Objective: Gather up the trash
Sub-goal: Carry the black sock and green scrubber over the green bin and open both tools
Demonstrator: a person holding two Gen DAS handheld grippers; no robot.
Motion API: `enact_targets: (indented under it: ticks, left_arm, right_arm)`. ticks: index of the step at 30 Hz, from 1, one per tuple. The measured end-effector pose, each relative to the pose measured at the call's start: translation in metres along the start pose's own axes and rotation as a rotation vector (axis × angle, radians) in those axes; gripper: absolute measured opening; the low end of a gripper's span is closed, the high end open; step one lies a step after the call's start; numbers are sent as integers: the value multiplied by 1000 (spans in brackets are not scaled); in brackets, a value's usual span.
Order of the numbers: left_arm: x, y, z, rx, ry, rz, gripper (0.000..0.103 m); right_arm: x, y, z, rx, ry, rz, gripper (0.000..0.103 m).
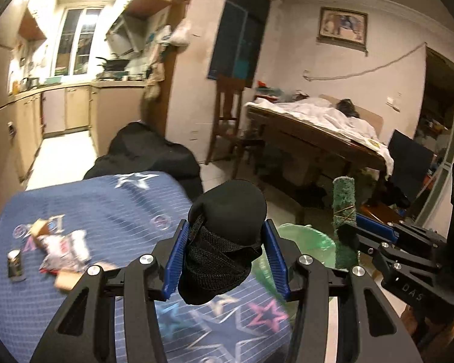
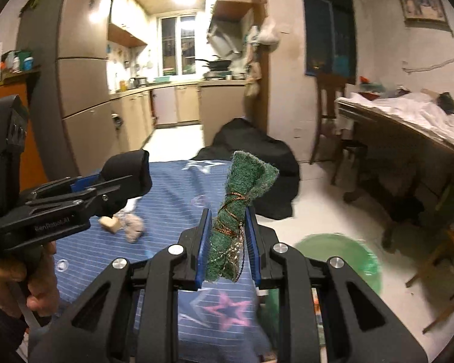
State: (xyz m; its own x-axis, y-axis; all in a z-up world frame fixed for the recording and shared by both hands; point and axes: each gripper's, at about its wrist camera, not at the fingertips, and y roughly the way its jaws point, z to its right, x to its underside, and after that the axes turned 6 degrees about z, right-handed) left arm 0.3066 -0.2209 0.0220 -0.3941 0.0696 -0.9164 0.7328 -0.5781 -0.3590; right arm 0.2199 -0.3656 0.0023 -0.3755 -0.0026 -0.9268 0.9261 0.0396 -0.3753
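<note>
My left gripper [image 1: 225, 236] is shut on a black padded strap bundle [image 1: 224, 239], held above the blue star-patterned cloth [image 1: 106, 211]. It also shows in the right wrist view [image 2: 127, 175] at the left. My right gripper [image 2: 228, 242] is shut on a rolled green scouring pad tied with string [image 2: 236, 211], upright between its blue pads; the pad also shows in the left wrist view [image 1: 344, 211]. A green-lined trash bin [image 2: 339, 260] stands on the floor to the right of the cloth. More trash lies on the cloth: a crumpled wrapper [image 1: 66, 248], a small can [image 1: 15, 264], a wood block [image 2: 110, 224].
A black bag [image 2: 257, 163] slumps on the floor beyond the cloth. A wooden table [image 2: 408, 139] with white cloth and a chair [image 1: 227, 115] stand at the right. The kitchen [image 2: 178, 103] opens behind. A fridge [image 2: 75, 90] is at the left.
</note>
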Motion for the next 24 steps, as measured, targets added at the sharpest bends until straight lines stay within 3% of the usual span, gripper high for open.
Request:
enact_targets:
  ticks: [12,24]
  left_arm:
    - [-13,106,103,131,56,-98,50]
    - [10,212,144,170,75,-259,50]
  right_arm:
    - [9,-1,112,143,77,-85,21]
    - [28,41,176,113,201,-277,21]
